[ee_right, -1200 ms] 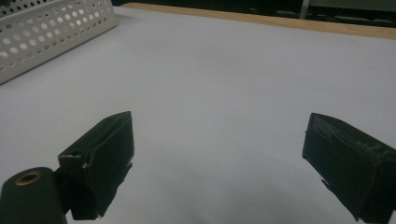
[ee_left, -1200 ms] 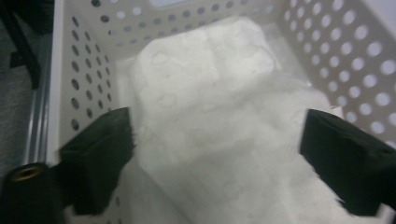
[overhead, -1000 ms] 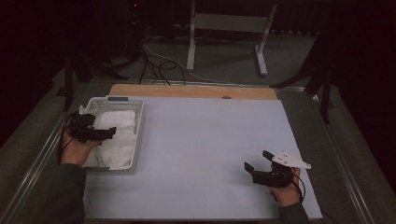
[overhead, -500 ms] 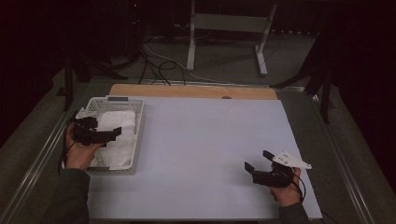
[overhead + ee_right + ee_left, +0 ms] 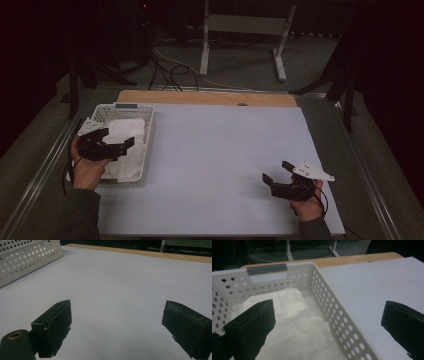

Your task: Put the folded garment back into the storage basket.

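Observation:
A white perforated basket stands at the table's left side with a crumpled white cloth lying in it. My left gripper hovers over the basket's near half, open and holding nothing. In the left gripper view its jaws stand wide apart, one over the cloth and one past the basket's side wall. My right gripper rests open near the table's front right, low over the white sheet. In the right gripper view its jaws are spread with bare sheet between them.
A wooden strip runs along the table's far edge. Beyond it stand a metal stand and cables on the floor. The basket's corner sits far off in the right gripper view.
My left gripper has drifted a little to the right and toward the person above the basket. The right gripper has stayed put.

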The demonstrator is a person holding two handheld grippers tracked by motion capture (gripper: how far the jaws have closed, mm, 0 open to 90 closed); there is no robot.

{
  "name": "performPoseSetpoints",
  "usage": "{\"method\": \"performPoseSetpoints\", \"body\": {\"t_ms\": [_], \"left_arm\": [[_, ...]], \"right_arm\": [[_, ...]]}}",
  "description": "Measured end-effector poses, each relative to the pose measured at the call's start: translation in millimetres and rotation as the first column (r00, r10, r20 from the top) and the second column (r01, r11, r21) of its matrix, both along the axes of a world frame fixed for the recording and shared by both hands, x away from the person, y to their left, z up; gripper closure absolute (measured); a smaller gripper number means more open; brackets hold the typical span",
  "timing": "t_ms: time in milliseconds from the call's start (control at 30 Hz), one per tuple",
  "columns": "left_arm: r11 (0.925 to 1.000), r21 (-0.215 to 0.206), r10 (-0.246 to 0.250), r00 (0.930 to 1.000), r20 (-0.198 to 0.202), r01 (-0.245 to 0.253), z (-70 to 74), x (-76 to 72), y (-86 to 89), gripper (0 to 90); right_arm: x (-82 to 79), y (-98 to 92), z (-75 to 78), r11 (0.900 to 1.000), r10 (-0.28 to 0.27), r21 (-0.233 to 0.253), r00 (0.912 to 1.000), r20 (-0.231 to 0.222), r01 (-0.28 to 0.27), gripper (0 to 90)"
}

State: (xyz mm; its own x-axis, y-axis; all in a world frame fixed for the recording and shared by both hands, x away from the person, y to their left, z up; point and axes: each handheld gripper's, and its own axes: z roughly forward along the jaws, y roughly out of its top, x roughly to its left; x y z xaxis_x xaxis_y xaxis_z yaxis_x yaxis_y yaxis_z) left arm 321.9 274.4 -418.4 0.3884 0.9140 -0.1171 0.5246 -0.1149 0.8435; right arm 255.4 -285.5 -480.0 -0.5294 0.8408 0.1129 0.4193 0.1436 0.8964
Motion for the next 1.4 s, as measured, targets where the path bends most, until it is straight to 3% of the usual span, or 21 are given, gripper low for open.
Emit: {"method": "performPoseSetpoints", "body": {"t_ms": [267, 433, 600, 1000, 1400], "left_arm": [[0.9991, -0.011, -0.040, 0.9980, 0.048, 0.040, -3.3, -15.4, -12.1, 0.2], [0.9976, -0.042, -0.051, 0.9959, 0.075, 0.055, -6.0, -25.4, -14.4, 0.2], [0.9958, -0.041, -0.077, 0.9908, 0.111, 0.082, -9.3, -36.1, -18.0, 0.2], [0.9918, -0.040, -0.115, 0.9846, 0.131, 0.122, -21.4, -44.6, -28.8, 0.2], [0.9922, -0.048, -0.107, 0.9840, 0.143, 0.115, -24.1, -51.2, -27.2, 0.2]], "right_arm": [[-1.2, -3.3, 2.3, 1.000, -0.004, 0.005, 0.9999, 0.010, 0.004, 9.1], [-1.5, -4.0, 3.2, 1.000, -0.004, 0.010, 0.9999, 0.013, 0.004, 9.1], [-2.6, -5.8, 5.6, 1.000, -0.009, 0.015, 0.9997, 0.022, 0.008, 9.1], [-3.3, -11.7, 8.4, 0.999, -0.026, 0.024, 0.9991, 0.033, 0.026, 9.1], [-5.0, -17.8, 11.5, 0.999, -0.038, 0.031, 0.9974, 0.061, 0.036, 9.2]]}}
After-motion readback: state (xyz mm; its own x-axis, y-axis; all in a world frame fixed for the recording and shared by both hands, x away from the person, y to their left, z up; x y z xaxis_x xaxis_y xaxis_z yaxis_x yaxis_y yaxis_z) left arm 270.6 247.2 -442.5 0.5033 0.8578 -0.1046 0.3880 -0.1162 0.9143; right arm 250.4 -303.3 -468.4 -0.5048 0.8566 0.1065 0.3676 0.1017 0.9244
